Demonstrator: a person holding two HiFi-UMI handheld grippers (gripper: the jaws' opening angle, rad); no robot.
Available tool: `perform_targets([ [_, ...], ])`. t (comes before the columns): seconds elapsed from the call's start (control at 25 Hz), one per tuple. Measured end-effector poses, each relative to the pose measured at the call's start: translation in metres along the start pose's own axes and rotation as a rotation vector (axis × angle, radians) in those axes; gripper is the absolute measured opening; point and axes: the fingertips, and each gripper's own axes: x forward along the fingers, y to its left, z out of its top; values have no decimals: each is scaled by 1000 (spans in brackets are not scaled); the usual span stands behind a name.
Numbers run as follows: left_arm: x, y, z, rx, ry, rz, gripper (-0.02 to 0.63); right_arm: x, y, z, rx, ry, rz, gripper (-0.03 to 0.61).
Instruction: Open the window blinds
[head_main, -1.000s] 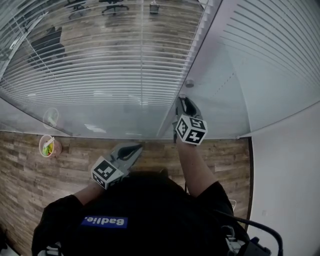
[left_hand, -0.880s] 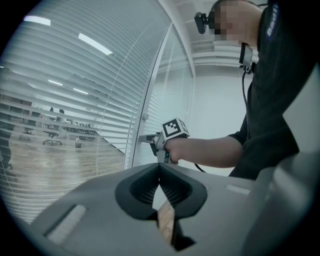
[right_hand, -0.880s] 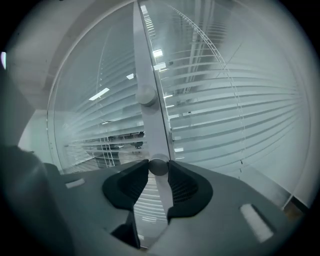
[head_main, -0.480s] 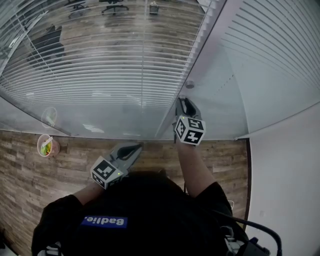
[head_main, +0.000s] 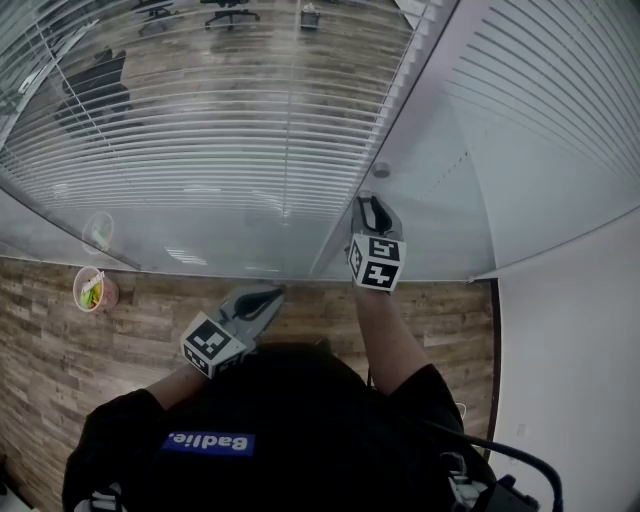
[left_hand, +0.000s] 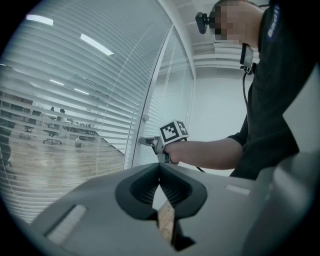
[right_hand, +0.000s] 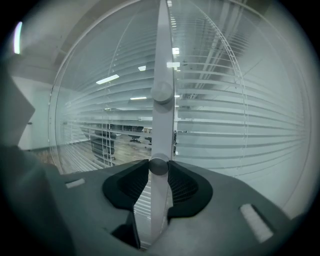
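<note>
Head view: blinds (head_main: 200, 140) filled the far side, the left set partly see-through, the right set looking more shut; right gripper (head_main: 368, 203) was up on the frame post (head_main: 405, 110) between the two sets, just below an upper knob (head_main: 380, 169); left gripper (head_main: 270, 296) sat low and near the body, well apart from the blinds. Left gripper view: jaws tip to tip, nothing in them. Right gripper view: jaws about half closed, clamped on the lower knob (right_hand: 158, 166) on the post. The step in hand looked like twisting the tilt knob; next likely called for more wrist roll with a firm grip, left staying idle
</note>
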Motion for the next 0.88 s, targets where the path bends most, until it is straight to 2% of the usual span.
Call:
perform_targets([
  [0.88, 2, -2, 2, -2, 0, -7, 0, 0, 10, -2, -602, 24, -111, 124],
])
